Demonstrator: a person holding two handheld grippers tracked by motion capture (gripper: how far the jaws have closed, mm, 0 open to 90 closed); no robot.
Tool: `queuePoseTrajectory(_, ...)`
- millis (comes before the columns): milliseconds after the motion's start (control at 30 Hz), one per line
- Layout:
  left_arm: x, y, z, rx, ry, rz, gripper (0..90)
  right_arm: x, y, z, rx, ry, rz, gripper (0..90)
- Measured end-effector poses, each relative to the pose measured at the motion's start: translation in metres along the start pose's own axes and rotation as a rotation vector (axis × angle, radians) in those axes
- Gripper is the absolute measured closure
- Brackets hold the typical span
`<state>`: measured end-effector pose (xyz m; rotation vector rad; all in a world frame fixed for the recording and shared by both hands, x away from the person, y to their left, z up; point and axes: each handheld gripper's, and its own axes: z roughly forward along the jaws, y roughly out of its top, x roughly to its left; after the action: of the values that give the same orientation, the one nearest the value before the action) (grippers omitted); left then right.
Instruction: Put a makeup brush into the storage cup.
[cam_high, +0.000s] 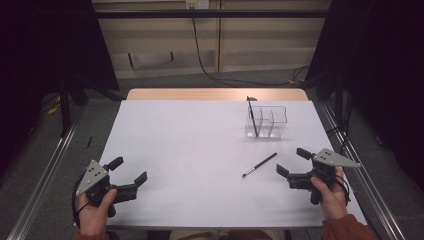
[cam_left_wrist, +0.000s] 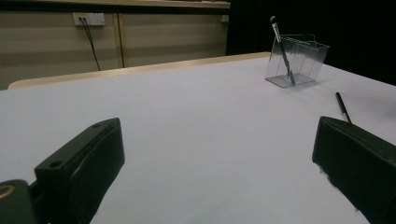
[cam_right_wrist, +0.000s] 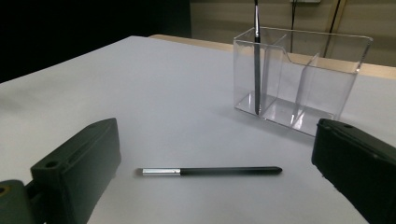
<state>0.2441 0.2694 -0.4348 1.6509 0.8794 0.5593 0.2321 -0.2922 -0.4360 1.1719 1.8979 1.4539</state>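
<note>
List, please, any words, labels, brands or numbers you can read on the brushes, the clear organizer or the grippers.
None can be read. The brush on the table, the brush standing in the clear organizer and both grippers, left and right, show no legible markings.

High view overhead facing forward, gripper views low, sharing organizer (cam_left_wrist: 297, 60)

Upright brush (cam_right_wrist: 256, 56) in the clear organizer (cam_right_wrist: 322, 88): head cut off by the top edge in the right gripper view. Loose brush (cam_left_wrist: 342, 106) on the surface (cam_left_wrist: 196, 116): near end hidden behind a jaw in the left gripper view. Its bristles are too small to tell in the high view.
</note>
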Motion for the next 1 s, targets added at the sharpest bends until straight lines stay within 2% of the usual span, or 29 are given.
queuePoseTrajectory(400,-0.003,0.0,0.0,0.002,-0.005,0.01,2.3,0.001,-0.013,-0.017,-0.012,-0.009,0.001,0.2)
queuePoseTrajectory(633,-0.002,0.001,0.004,0.008,-0.014,0.015,2.3,0.0,-0.013,-0.018,-0.019,-0.011,-0.009,0.3)
queuePoseTrajectory(700,-0.002,0.001,0.003,0.009,-0.016,0.017,2.3,-0.001,-0.012,-0.02,-0.025,-0.009,0.016,0.0)
queuePoseTrajectory(800,-0.001,0.0,0.001,0.004,-0.006,0.008,2.3,-0.003,-0.011,-0.02,-0.036,-0.002,0.027,0.0)
queuePoseTrajectory(1000,-0.002,0.001,-0.001,0.003,0.0,0.017,2.3,0.001,-0.009,-0.016,-0.019,0.02,-0.002,0.0)
